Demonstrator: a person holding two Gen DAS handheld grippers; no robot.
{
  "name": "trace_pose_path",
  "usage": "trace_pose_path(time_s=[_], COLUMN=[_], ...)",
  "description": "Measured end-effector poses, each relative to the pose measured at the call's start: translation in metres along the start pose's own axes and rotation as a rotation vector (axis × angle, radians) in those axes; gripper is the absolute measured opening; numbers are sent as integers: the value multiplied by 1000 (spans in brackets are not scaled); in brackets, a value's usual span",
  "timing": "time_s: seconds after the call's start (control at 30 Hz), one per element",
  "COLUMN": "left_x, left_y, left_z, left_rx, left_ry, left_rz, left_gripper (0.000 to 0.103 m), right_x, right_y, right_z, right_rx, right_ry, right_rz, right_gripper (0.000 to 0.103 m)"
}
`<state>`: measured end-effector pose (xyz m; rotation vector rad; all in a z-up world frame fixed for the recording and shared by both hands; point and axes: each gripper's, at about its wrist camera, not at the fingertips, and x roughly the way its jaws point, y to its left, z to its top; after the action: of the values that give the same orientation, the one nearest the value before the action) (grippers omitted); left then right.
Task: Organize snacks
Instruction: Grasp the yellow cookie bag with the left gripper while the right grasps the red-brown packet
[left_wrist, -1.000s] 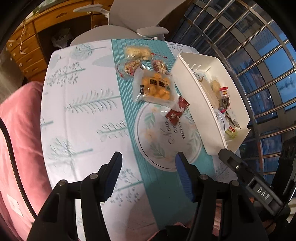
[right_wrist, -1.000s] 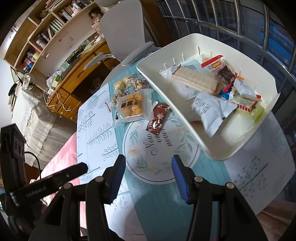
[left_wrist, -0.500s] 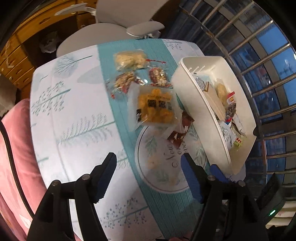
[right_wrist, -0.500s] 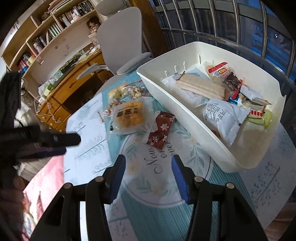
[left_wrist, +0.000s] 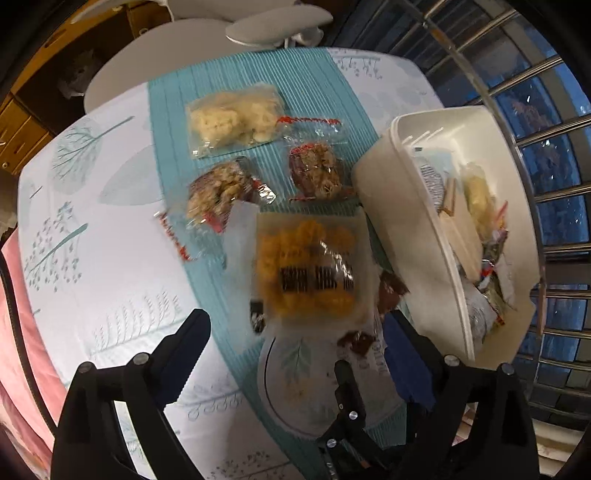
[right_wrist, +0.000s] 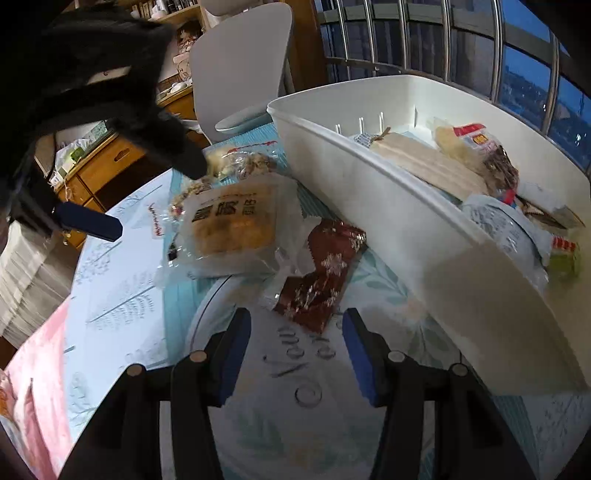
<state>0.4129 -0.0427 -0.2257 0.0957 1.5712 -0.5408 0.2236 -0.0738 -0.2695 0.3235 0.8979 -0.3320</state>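
A white bin (left_wrist: 402, 221) (right_wrist: 369, 192) holding several snack packs stands on the table at the right. Beside it lie a clear bag of yellow biscuits (left_wrist: 308, 273) (right_wrist: 232, 225), a dark red packet (right_wrist: 323, 269) (left_wrist: 389, 291), two nut bars (left_wrist: 218, 195) (left_wrist: 314, 170) and a pale cracker bag (left_wrist: 232, 118). My left gripper (left_wrist: 295, 354) is open above the table, just short of the yellow bag. My right gripper (right_wrist: 295, 354) is open, low over the table, just short of the red packet. The left gripper also shows in the right wrist view (right_wrist: 88, 221).
The table has a white tree-print cloth (left_wrist: 92, 221) with a teal runner (left_wrist: 177, 103) and a round placemat (right_wrist: 314, 387). A grey chair (right_wrist: 240, 66) stands at the far side. A window railing (left_wrist: 546, 184) runs behind the bin. A pink cushion (left_wrist: 14, 350) is at the left.
Both grippers have moved forward and lower toward the snacks. The left now hangs near the yellow bag, the right near the red packet. Both stay open.
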Motion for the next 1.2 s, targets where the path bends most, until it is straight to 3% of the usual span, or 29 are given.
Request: trace_pose_path(time_s=[0.17,0.33,0.53,1.07,1.2], left_x=[26,47,58,85,88], left_y=[-3,0,-6,-47,-52], left_z=[15,26,38,49,41], left_rx=[-6,-35,-23,55,73], left_ry=[49,100,107,30,-1], left_rz=[26,35,60,117,101], left_gripper=[94,94,102,103,103], right_x=[17,26,35,42,42], right_y=[0,4,10,17,19], right_z=[7,14,19,24,24], right_rx=[20,-15,-75,-111,-124], right_ry=[0,-37,-48,-43,-47], right_rz=[-33,-72,-101,-117,-110], right_gripper=[53,61,62,63,56])
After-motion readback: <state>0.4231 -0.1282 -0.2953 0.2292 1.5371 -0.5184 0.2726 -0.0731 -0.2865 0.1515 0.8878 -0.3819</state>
